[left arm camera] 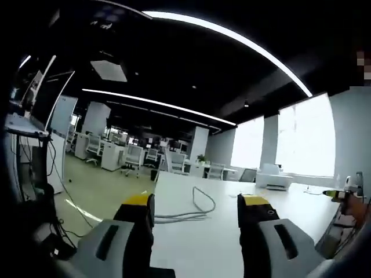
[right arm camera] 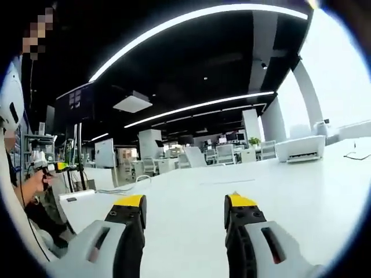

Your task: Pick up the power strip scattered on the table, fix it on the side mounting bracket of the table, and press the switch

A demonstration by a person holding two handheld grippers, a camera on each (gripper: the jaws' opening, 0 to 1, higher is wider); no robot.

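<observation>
My left gripper [left arm camera: 197, 202] stands open over the white table [left arm camera: 220, 249], its grey jaws with yellow tips holding nothing. Just past the tips a pale cable [left arm camera: 200, 209] lies looped on the tabletop. My right gripper [right arm camera: 185, 202] is open too, with bare table [right arm camera: 191, 237] between its jaws. At the table's left edge in the right gripper view lies a white bar-shaped thing [right arm camera: 86, 196] that looks like the power strip, with a cable [right arm camera: 124, 186] running from it. Both grippers are well short of it.
A white printer [left arm camera: 273, 177] [right arm camera: 301, 149] stands at the table's far side. A person's hand [right arm camera: 39, 179] holds a yellow-tipped tool [right arm camera: 59, 167] at the left edge; a similar hand with a tool [left arm camera: 342, 194] is at the right. Office desks and chairs [left arm camera: 133, 156] fill the background.
</observation>
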